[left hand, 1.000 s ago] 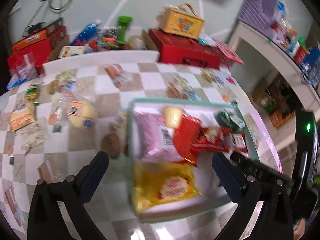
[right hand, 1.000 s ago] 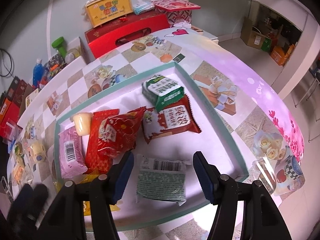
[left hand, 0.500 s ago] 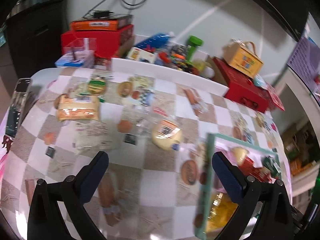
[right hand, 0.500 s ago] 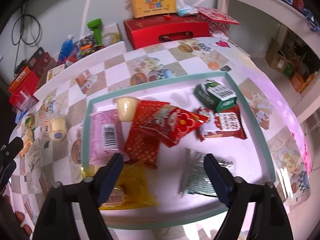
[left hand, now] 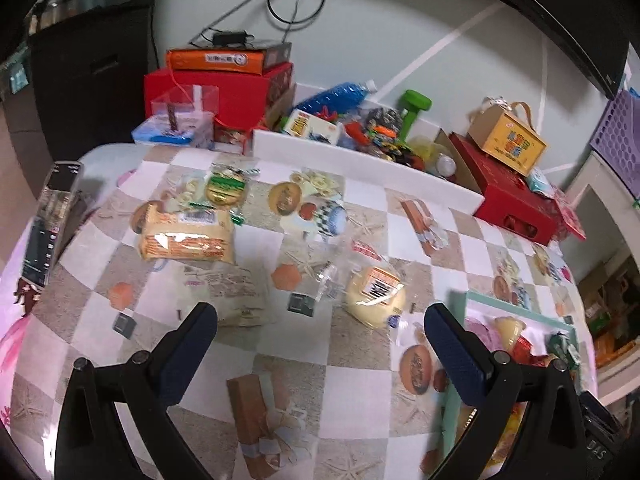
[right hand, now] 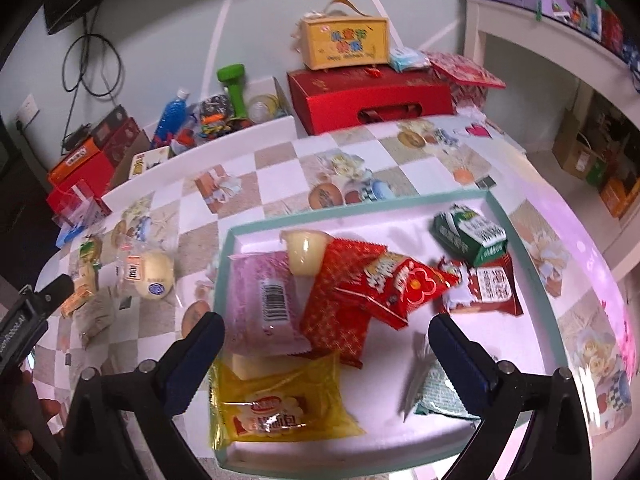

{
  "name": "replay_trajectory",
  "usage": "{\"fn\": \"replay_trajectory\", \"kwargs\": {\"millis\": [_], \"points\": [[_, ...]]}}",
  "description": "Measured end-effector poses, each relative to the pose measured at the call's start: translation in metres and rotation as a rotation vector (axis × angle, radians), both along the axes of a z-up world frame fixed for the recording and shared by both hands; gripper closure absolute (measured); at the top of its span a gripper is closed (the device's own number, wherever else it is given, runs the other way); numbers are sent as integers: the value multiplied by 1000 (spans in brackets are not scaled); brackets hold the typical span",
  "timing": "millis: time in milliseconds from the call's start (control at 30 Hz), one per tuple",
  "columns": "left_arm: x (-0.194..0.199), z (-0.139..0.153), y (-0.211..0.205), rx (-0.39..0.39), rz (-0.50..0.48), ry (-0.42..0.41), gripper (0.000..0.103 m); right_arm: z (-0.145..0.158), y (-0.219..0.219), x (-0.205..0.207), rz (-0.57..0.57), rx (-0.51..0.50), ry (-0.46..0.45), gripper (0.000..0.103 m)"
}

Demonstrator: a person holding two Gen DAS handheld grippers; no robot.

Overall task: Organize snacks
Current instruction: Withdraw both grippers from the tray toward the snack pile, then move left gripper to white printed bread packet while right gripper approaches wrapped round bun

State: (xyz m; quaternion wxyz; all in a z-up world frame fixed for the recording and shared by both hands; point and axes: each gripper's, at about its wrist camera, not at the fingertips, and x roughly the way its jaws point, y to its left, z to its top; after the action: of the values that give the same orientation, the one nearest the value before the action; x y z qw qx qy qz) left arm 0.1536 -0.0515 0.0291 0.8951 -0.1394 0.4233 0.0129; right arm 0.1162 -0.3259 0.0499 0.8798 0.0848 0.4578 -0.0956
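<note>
Over the teal-rimmed tray (right hand: 360, 210) my right gripper (right hand: 326, 344) hangs with its jaws opening wide and nothing gripped between them. In the tray lie a pink packet (right hand: 264, 300), red packets (right hand: 396, 284), a yellow packet (right hand: 276, 404), a green packet (right hand: 470, 234), a jelly cup (right hand: 304, 250) and a grey-green packet (right hand: 436, 388) by the right finger. My left gripper (left hand: 320, 340) is open and empty above the checkered cloth. Ahead of it lie a round yellow bun (left hand: 376, 294), an orange biscuit pack (left hand: 186, 236) and a pale clear-wrapped snack (left hand: 236, 292).
A small green-and-gold snack (left hand: 225, 188) lies farther back. A dark phone-like slab (left hand: 52, 220) rests at the table's left edge. Behind the table stand a white bin of clutter (left hand: 360, 160), red gift boxes (right hand: 372, 96) and a yellow carry box (right hand: 344, 44).
The left view has swung from the tray to the loose snacks on the left. The right jaws have spread wide, leaving the grey-green packet lying in the tray.
</note>
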Motion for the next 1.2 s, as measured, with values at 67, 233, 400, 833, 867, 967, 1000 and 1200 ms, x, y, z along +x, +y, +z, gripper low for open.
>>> {"fn": "replay_trajectory", "kwargs": {"millis": [67, 233, 400, 833, 867, 967, 1000, 1200], "points": [[1, -2, 0, -24, 1, 16, 0, 0, 1, 2, 3, 28, -1, 0], [-2, 5, 1, 28, 12, -35, 0, -1, 6, 8, 2, 94, 7, 0], [-2, 13, 7, 40, 19, -87, 0, 3, 21, 14, 35, 122, -23, 0], [8, 1, 36, 65, 76, -51, 0, 6, 81, 47, 191, 118, -78, 0], [9, -2, 39, 70, 77, -45, 0, 4, 83, 50, 197, 120, -73, 0], [12, -8, 49, 84, 76, -31, 0, -2, 94, 60, 217, 119, -60, 0], [13, -11, 52, 88, 73, -21, 0, -3, 96, 62, 223, 114, -57, 0], [18, -23, 85, 5, 60, 7, 0, -17, 115, 79, 260, 129, -15, 0]]}}
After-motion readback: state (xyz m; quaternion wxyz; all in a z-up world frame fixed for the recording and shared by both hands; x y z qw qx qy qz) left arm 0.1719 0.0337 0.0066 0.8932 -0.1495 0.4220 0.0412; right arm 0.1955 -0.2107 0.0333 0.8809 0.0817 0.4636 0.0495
